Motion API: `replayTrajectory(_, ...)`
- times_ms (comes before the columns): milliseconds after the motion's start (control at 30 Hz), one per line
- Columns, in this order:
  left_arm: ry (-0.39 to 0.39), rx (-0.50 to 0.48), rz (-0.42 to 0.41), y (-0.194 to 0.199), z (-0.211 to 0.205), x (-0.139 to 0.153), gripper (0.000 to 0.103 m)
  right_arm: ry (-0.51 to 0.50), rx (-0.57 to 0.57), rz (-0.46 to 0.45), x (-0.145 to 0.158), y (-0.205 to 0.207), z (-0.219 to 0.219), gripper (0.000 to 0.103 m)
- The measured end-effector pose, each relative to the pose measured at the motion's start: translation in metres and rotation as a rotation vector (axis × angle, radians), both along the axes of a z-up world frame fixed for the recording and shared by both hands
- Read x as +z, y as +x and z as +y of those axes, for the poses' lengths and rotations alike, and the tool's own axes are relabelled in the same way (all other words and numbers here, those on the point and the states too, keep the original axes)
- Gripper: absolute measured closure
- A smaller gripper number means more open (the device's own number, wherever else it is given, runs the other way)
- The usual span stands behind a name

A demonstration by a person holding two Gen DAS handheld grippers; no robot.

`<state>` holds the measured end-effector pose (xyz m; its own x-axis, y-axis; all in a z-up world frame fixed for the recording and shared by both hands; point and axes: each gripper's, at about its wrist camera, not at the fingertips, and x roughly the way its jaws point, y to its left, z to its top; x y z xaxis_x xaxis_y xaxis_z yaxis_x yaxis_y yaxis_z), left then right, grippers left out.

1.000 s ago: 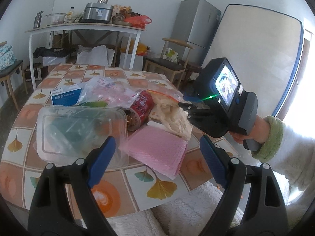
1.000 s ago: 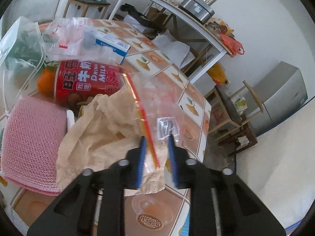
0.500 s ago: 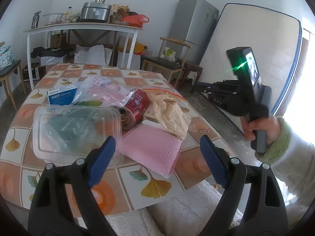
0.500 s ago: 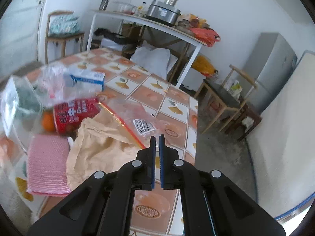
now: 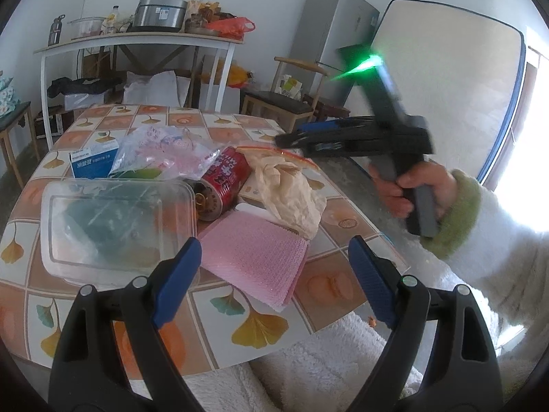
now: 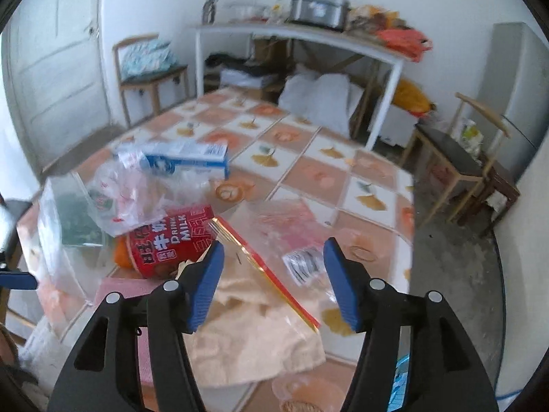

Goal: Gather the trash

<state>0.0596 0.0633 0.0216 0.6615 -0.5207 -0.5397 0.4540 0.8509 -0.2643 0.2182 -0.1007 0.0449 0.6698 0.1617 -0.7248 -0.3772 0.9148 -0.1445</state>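
In the middle of the left wrist view the trash sits piled on the tiled table: a red milk can on its side, crumpled tan paper just right of it, a pink foam sheet in front, a clear plastic tub at left. The left gripper is spread wide at the bottom, nothing in it. The right gripper has just been opening; its jaws hang apart above the paper and a clear zip bag, gripping neither.

Blurred right gripper, seemingly empty, hovers beside crumpled paper.
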Motion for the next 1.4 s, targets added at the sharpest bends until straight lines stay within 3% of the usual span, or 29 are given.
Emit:
replayTrajectory(100, 0.000, 0.003, 0.011, 0.003, 0.002, -0.003, 0.020, -0.047, 0.019, 0.044, -0.017, 0.012, 0.012, 0.044)
replayTrajectory(233, -0.006, 0.008, 0.016, 0.005, 0.006, -0.005, 0.020, -0.019, -0.003, 0.063, -0.025, 0.019, 0.009, 0.049)
replayTrajectory(300, -0.009, 0.009, 0.020, 0.005, 0.008, -0.006, 0.020, 0.017, -0.021, 0.072, -0.024, 0.020, 0.004, 0.063)
replayTrajectory(367, -0.012, 0.008, 0.023, 0.005, 0.008, -0.007, 0.020, 0.045, -0.037, 0.077, -0.023, 0.021, -0.001, 0.071)
replayTrajectory(400, -0.013, 0.008, 0.025, 0.005, 0.008, -0.008, 0.020, 0.070, -0.049, 0.082, -0.022, 0.021, -0.005, 0.081)
replayTrajectory(567, -0.012, 0.005, 0.021, 0.003, 0.008, -0.005, 0.020, 0.199, -0.120, 0.075, -0.011, 0.019, -0.031, 0.095)
replayTrajectory(767, -0.005, 0.006, 0.017, 0.002, 0.006, -0.004, 0.020, 0.313, -0.227, 0.029, 0.004, 0.014, -0.072, 0.098)
replayTrajectory(900, 0.004, 0.000, 0.016, 0.001, 0.003, -0.002, 0.020, 0.416, -0.284, 0.103, -0.001, 0.013, -0.102, 0.098)
replayTrajectory(967, 0.007, -0.004, 0.015, 0.001, 0.001, -0.002, 0.020, 0.531, -0.327, 0.180, -0.011, 0.013, -0.122, 0.094)
replayTrajectory(1033, 0.009, -0.009, 0.018, 0.001, -0.001, -0.002, 0.020, 0.665, -0.376, 0.260, -0.025, 0.014, -0.144, 0.082)
replayTrajectory(1100, 0.016, -0.015, 0.021, 0.002, -0.003, -0.002, 0.020, 0.837, -0.450, 0.345, -0.045, 0.014, -0.170, 0.040)
replayTrajectory(1200, 0.021, -0.023, 0.023, 0.003, -0.006, -0.003, 0.020, 1.015, -0.498, 0.449, -0.071, 0.018, -0.188, 0.038)
replayTrajectory(1400, 0.026, -0.030, 0.031, 0.003, -0.011, -0.004, 0.020, 1.138, -0.550, 0.593, -0.103, 0.039, -0.181, 0.033)
